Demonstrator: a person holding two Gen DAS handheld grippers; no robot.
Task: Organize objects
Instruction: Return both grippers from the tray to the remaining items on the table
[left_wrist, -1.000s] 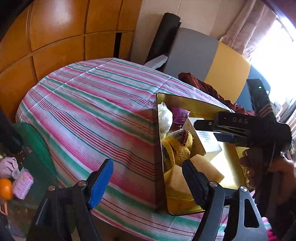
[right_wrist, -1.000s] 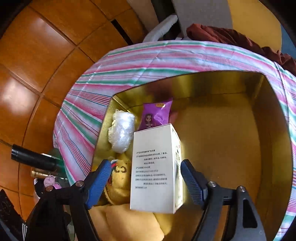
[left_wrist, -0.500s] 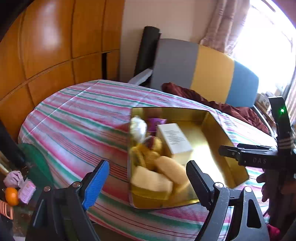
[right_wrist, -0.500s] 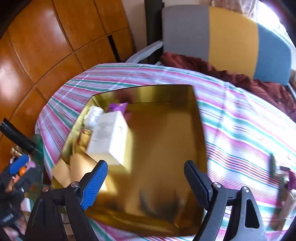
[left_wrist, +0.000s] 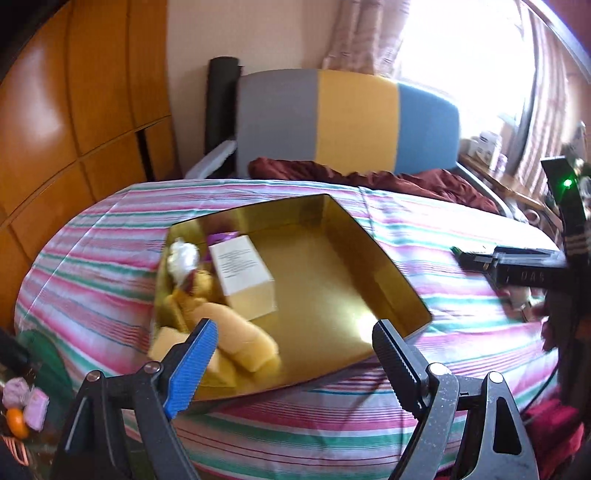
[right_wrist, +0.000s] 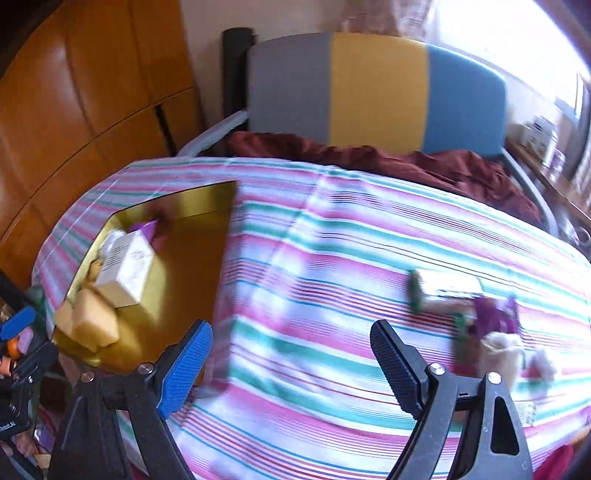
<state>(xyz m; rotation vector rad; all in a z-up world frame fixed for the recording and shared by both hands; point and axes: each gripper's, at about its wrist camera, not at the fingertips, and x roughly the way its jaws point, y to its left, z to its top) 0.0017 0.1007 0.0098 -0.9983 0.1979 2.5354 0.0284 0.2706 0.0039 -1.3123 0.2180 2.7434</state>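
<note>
Here both grippers' jaws gape empty, having just been opening, blurred packets (right_wrist: 480, 310) lying beyond the right gripper (right_wrist: 291, 354).

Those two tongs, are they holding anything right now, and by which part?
Nothing is held. The left tongs and the right tongs have just been opening and both gape with nothing between them; the white box lies in the gold tray.
</note>
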